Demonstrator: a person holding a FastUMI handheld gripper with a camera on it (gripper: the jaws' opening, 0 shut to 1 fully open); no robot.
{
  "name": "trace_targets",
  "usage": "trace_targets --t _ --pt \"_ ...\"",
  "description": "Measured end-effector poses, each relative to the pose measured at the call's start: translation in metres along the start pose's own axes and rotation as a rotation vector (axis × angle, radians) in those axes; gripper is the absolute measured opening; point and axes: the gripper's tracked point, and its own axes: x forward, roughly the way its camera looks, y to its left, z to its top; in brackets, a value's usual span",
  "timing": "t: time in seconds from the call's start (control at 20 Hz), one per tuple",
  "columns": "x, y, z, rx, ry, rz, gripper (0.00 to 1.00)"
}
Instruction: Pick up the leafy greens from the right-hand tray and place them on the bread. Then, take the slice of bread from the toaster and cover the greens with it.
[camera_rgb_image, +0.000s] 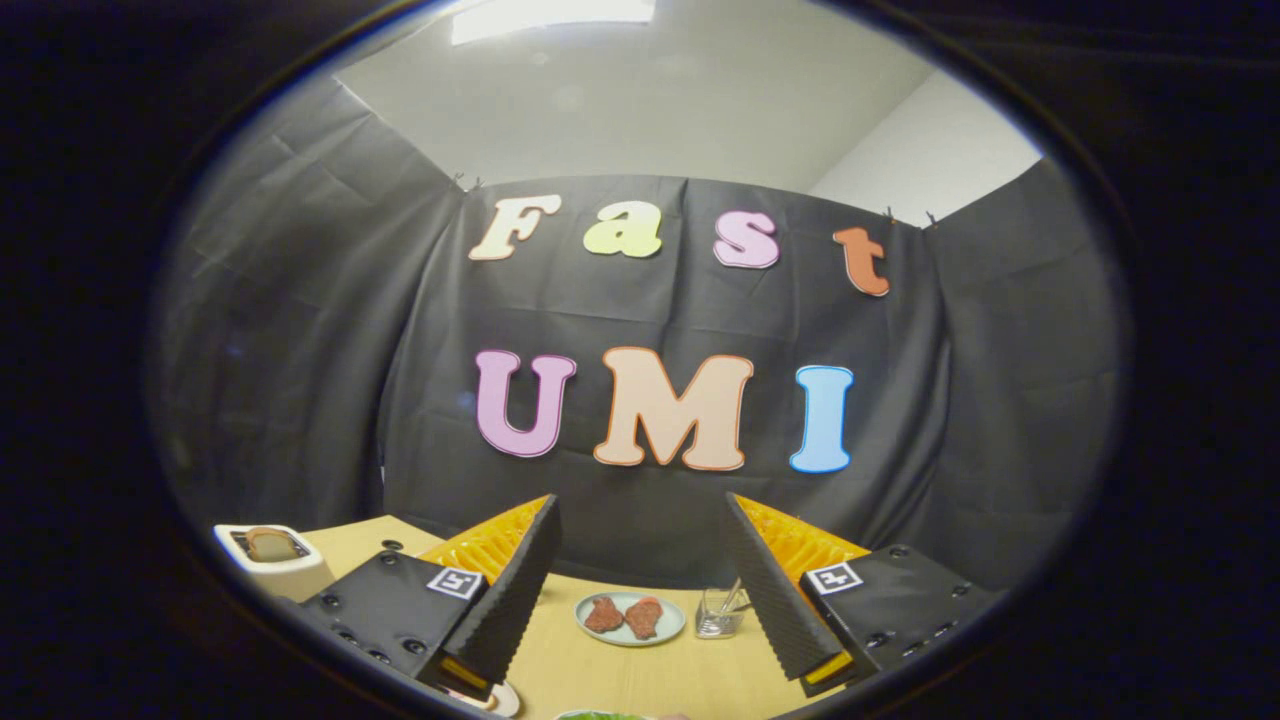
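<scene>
My gripper (640, 560) is held high and level over the wooden table (620, 680), fingers wide apart with nothing between them. Left of the left finger stands a white toaster (272, 562) with a slice of bread (270, 543) sticking out of its slot. A sliver of leafy greens (600, 715) peeps in below the fingers, close to me. Under the left finger's tip shows the rim of a plate (503, 699); what lies on it is hidden.
Between the fingers, further back on the table, a pale plate (630, 618) holds two reddish meat slices. A small clear glass holder (722, 612) with thin sticks stands to its right, by the right finger. Black cloth walls close the booth behind.
</scene>
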Motion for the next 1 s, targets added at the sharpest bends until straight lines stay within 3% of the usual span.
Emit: trace_targets --t 0.4,1.0 --pt "-0.002 -0.016 -0.026 0.030 0.048 0.059 1.00" --pt "-0.021 -0.023 -0.107 -0.095 0.234 0.343 1.00"
